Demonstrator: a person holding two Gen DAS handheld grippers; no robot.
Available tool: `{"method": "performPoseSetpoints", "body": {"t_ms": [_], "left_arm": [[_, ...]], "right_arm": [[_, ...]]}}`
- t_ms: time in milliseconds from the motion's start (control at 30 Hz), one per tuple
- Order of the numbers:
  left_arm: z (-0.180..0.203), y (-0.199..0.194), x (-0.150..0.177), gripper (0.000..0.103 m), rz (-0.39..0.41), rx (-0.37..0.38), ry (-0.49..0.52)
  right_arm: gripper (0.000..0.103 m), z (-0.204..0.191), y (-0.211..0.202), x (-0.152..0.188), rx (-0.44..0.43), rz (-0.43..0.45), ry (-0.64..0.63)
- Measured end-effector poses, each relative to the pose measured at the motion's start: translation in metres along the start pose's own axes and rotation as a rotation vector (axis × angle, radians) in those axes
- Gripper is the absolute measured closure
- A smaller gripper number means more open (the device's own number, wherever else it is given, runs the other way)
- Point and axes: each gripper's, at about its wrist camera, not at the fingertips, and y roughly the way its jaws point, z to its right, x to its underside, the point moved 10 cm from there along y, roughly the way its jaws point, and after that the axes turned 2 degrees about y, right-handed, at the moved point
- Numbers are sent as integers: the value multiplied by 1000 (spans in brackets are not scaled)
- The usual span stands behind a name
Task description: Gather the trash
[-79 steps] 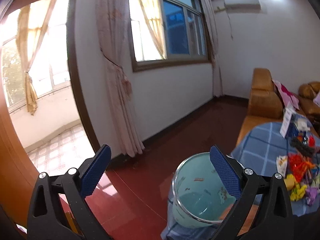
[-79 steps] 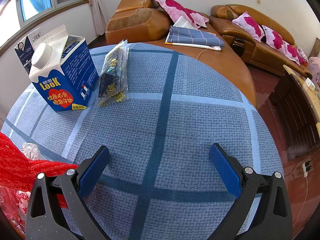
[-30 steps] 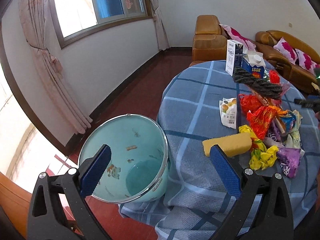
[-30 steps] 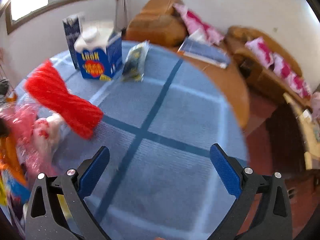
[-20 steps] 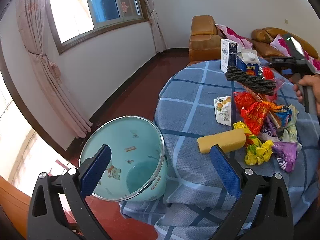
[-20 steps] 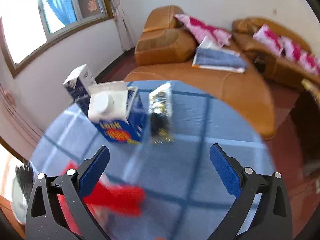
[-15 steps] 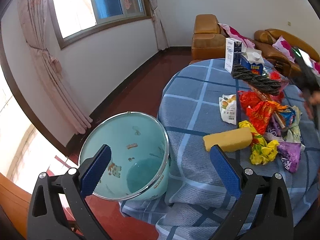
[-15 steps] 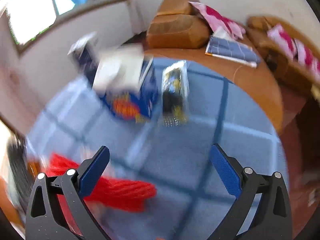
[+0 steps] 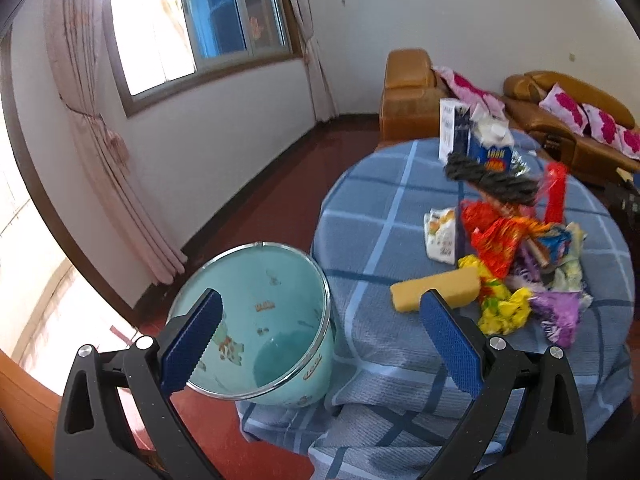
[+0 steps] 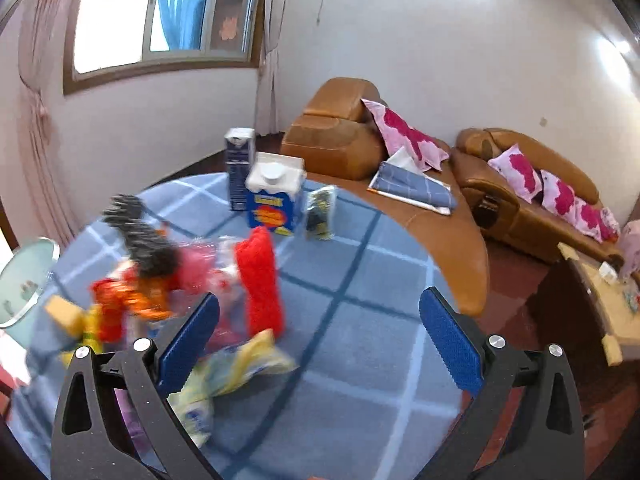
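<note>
1. The trash is a heap of crumpled wrappers (image 9: 516,248) on the round table (image 9: 384,216), towards the side nearer the sofa. A yellow sponge (image 9: 434,290) lies at the heap's near edge, a dark twisted rope (image 9: 488,178) on its far side, and a red mesh piece (image 10: 260,280) stands among the wrappers.
2. Half a second ago the right wrist view was aimed at the cartons; now it has swung out so the whole heap shows, blurred by motion. I judge the right gripper (image 10: 318,344) is lining up on a first wrapper; nothing is picked yet.
3. The left view has barely shifted, so the left gripper (image 9: 320,344) seems to be waiting by the bin.
4. Both grippers have their fingers spread wide with nothing between them.
5. The pale green bin (image 9: 256,320) stands on the floor against the table's edge. It looks empty; the marks on its inner wall look like printed pictures.
6. A blue milk carton (image 10: 274,204) with its cap on and a taller dark carton (image 10: 239,168) stand upright beyond the heap. Whether they hold anything cannot be told.
</note>
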Motion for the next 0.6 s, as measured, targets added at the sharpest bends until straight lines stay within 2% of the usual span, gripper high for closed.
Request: {"method": "performPoseSetpoints", "body": {"t_ms": [100,167,200,300,433,600], "left_arm": [[6,-13,0,6,26,6,19],[9,-18,0,6,35,-4,39],[10,-20,0,6,38,-6,48],[4,-24,0,6,41,-28,48],[-11,-30,0,6,49,-50,16],[-25,-34,-2,6,52,-52,-21]], "right_arm": [[5,-22,-22,14,-43,21,-1],[5,-39,-34,23,-106,30,16],[5,-44,-37,22,-102,31,1],[5,-51,-50,8,-86,65,-3],[5,-60,-69,-11,-117,121,12],[5,-72,-84,-17,-145,151,14]]}}
